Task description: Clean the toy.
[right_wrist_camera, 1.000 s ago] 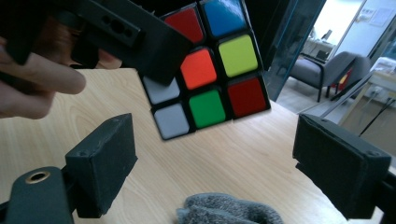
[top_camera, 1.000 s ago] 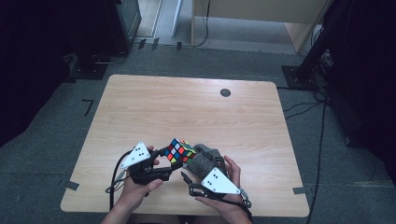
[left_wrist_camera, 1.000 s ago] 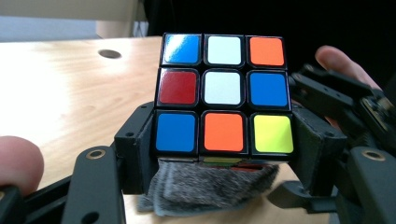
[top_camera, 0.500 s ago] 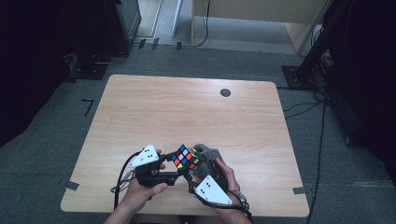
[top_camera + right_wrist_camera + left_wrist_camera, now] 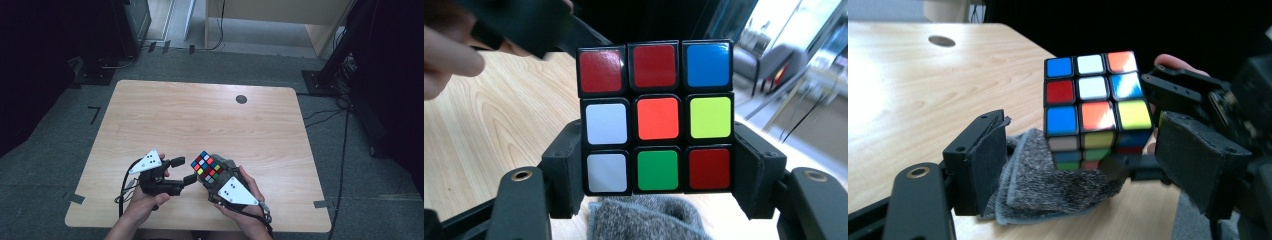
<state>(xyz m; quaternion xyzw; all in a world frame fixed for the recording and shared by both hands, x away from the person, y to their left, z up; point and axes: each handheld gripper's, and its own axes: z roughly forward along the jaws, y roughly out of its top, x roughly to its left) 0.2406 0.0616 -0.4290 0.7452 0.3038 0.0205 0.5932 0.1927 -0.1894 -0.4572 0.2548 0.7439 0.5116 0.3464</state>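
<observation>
A scrambled colour cube is held just above the table near its front edge. My right gripper is shut on it; its pads press the cube's two sides, having closed in within the last second. My left gripper sits just left of the cube, and its jaws have just been opening. In the left gripper view its pads stand wide apart, clear of the cube. A grey cloth lies under the cube.
The wooden table has a small dark round hole at the far right. Both of the person's hands come in at the near edge. A cable trails from the left gripper. Dark stands and cables surround the table on the floor.
The left gripper's jaws have opened and come off the cube. The right gripper's jaws have closed on the cube, which has shifted slightly to the right.
</observation>
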